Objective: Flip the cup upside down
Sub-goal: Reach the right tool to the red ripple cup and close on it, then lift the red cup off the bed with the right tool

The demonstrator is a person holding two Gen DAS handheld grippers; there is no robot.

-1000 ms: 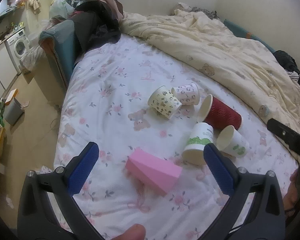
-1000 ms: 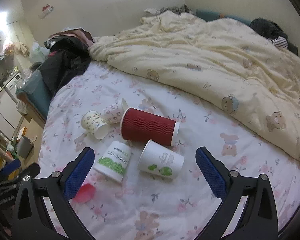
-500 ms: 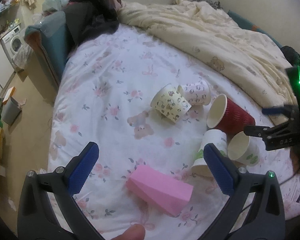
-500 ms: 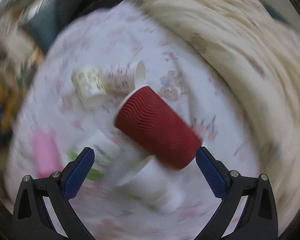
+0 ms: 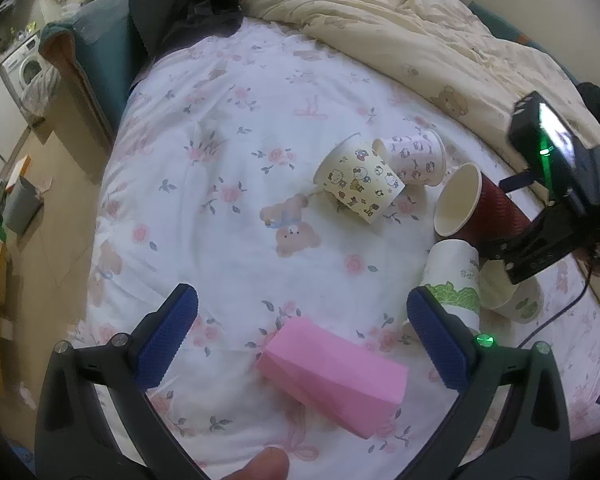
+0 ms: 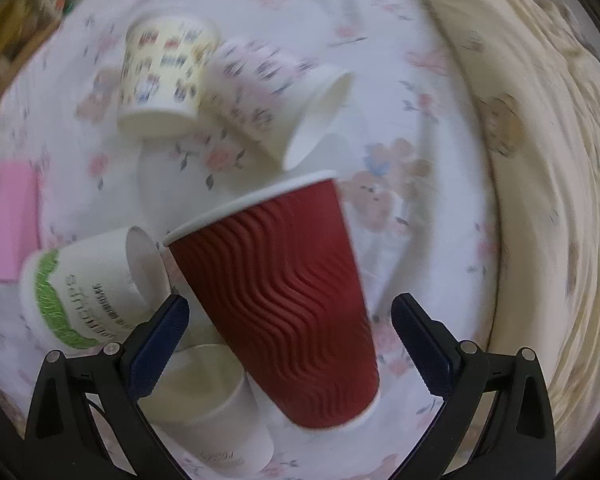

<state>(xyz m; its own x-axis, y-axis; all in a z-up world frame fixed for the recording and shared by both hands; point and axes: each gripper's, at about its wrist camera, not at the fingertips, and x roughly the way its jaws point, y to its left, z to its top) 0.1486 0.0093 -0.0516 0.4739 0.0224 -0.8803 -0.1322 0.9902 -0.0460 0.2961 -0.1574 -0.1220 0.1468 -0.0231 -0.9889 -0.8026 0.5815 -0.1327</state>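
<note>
Several paper cups lie on their sides on the floral bedsheet. The red ribbed cup (image 6: 284, 300) fills the middle of the right wrist view, its base between the fingers of my open right gripper (image 6: 288, 344), which straddles it without visibly touching it. It also shows in the left wrist view (image 5: 476, 210), mouth open to the left, with the right gripper (image 5: 540, 240) over it. My left gripper (image 5: 304, 336) is open and empty, hovering above the sheet near a pink block (image 5: 332, 372).
A green-banded white cup (image 6: 80, 296), a plain white cup (image 6: 216, 400), a yellow cartoon cup (image 5: 358, 188) and a pink-patterned cup (image 5: 416, 156) lie around the red one. A cream duvet (image 5: 420, 32) covers the far side. The bed edge drops off at left (image 5: 96, 240).
My right gripper has swept down and forward onto the red cup, which now sits between its fingers. The left gripper has drifted slightly closer to the bed.
</note>
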